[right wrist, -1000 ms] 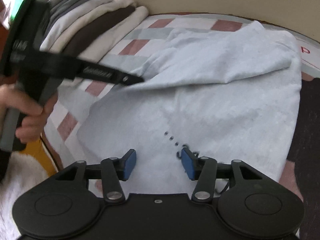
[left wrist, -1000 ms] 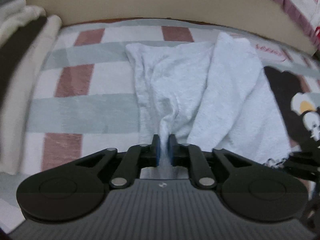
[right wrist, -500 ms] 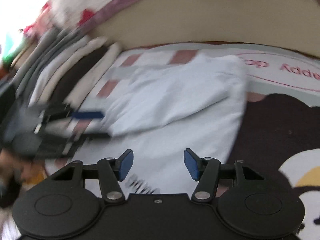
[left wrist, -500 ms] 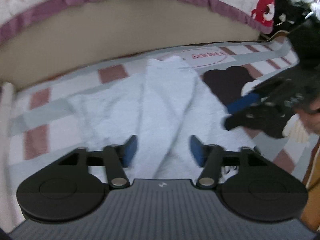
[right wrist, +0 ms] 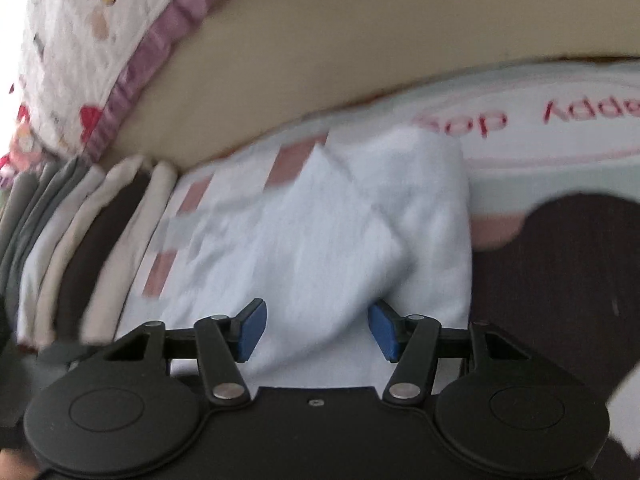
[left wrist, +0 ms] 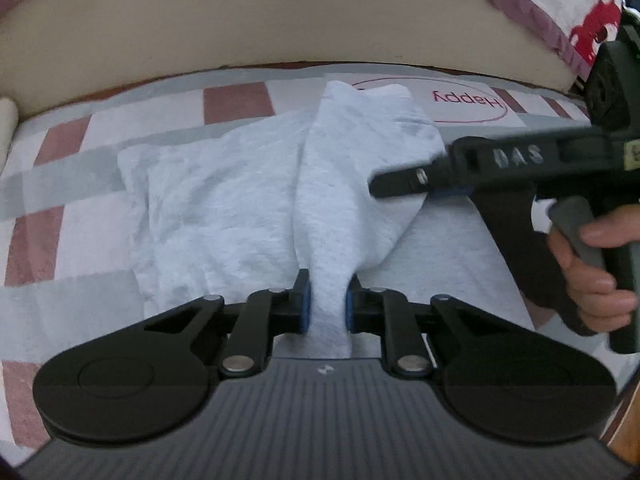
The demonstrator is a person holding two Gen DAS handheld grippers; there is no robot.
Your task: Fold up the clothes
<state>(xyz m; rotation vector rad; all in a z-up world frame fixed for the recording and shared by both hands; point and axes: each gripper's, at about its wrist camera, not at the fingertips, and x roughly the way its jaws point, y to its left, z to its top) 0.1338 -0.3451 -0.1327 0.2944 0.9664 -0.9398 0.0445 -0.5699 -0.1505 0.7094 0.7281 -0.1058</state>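
A pale blue-white garment (left wrist: 224,208) lies crumpled on a checked blanket (left wrist: 80,184). My left gripper (left wrist: 326,304) is at its near edge, jaws closing, and the blue pads pinch a raised fold of the cloth. In the left wrist view my right gripper (left wrist: 384,186) reaches in from the right over the garment's right flap, with a person's hand (left wrist: 592,264) on its grip. In the right wrist view the right gripper (right wrist: 318,328) stands open low over the garment (right wrist: 320,232). Cloth lies between its fingers and the pads do not press on it.
A stack of folded clothes (right wrist: 80,240) in grey, cream and brown stands at the left of the blanket. A beige padded edge (left wrist: 280,20) runs along the back, under a pink-trimmed quilt (right wrist: 80,60). A dark printed patch (right wrist: 560,280) of the blanket lies right of the garment.
The left gripper let go of the cloth, opened wide, then closed on a fold further along the edge. The right gripper swung across to the garment's right side and stayed open.
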